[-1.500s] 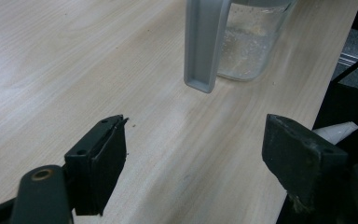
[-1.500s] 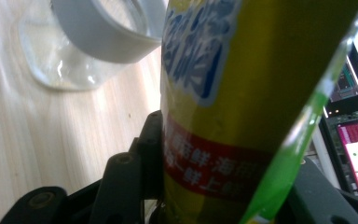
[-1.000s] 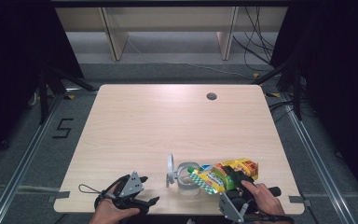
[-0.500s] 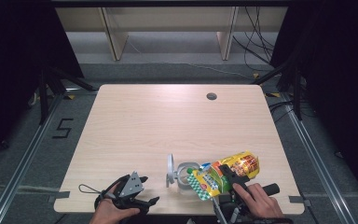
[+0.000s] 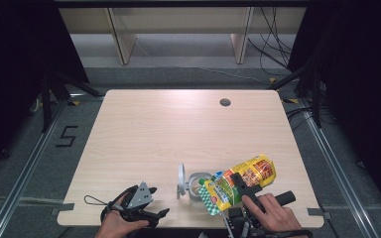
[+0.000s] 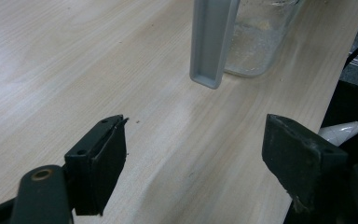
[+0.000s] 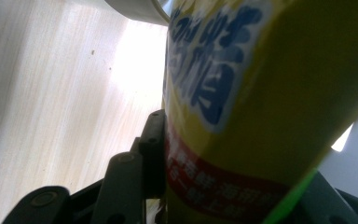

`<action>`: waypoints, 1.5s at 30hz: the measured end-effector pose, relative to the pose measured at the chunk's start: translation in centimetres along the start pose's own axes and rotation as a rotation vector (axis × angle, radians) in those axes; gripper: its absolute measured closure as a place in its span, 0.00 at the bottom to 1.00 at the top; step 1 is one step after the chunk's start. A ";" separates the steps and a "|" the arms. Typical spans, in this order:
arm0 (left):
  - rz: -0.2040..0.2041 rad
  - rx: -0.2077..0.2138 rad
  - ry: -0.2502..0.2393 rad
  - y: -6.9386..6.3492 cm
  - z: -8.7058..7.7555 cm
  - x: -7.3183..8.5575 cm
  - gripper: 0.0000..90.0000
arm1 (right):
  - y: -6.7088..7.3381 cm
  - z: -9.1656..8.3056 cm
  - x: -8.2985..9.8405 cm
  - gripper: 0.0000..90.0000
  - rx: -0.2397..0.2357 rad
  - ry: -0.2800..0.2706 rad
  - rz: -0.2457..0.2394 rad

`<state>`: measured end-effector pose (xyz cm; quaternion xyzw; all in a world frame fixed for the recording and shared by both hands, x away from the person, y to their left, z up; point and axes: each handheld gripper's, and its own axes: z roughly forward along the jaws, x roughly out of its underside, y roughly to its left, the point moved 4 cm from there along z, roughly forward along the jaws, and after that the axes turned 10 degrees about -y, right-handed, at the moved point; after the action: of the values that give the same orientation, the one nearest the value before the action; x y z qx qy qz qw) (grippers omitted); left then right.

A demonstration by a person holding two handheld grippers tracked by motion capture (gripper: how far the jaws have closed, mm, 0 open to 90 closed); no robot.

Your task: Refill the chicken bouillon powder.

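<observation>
The right gripper (image 5: 238, 186) is clamped on a yellow snack bag (image 5: 238, 181), its black jaws pressing on either side of the pack near the front edge of the table (image 5: 154, 129). The bag is tilted, its green-and-white end dipping toward the mouth of a clear glass jar (image 5: 197, 182) that stands just beside it, and its orange-red end pointing up and away to the right. From the right gripper view the bag (image 7: 242, 102) looms close, blue lettering on yellow with a red band lower down, one jaw tight against its left side, and the rim of the jar (image 7: 135, 9) peeks in at the top. A grey lid (image 5: 181, 179) stands up on edge on the left side of the jar. Over at the near left corner of the table, the left gripper (image 5: 151, 201) sits low in the person's left hand (image 5: 119, 223), well apart from the jar, its jaws wide apart with nothing between them. The left gripper view looks across bare wood between those jaws to the grey lid (image 6: 212, 42) and the glass jar (image 6: 261, 42) behind it, with pale crumbs at the jar's bottom. The right hand (image 5: 273, 215) grips its handle at the table's front edge.
</observation>
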<state>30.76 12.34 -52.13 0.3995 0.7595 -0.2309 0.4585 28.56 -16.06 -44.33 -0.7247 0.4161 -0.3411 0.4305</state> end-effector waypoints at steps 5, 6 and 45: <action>-0.001 0.000 0.000 0.0 0.0 0.0 0.24 | -0.2 0.1 -0.3 0.68 -0.010 -0.012 -0.055; 0.000 -0.001 0.000 0.0 0.0 0.0 0.24 | -0.3 0.1 -0.3 0.68 -0.015 -0.015 -0.073; 0.002 0.000 0.001 0.0 0.0 0.0 0.24 | -0.5 0.5 -0.5 0.68 -0.023 -0.011 -0.143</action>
<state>30.76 12.29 -52.12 0.4006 0.7592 -0.2303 0.4584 28.95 -15.31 -44.13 -0.7594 0.3649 -0.3621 0.3988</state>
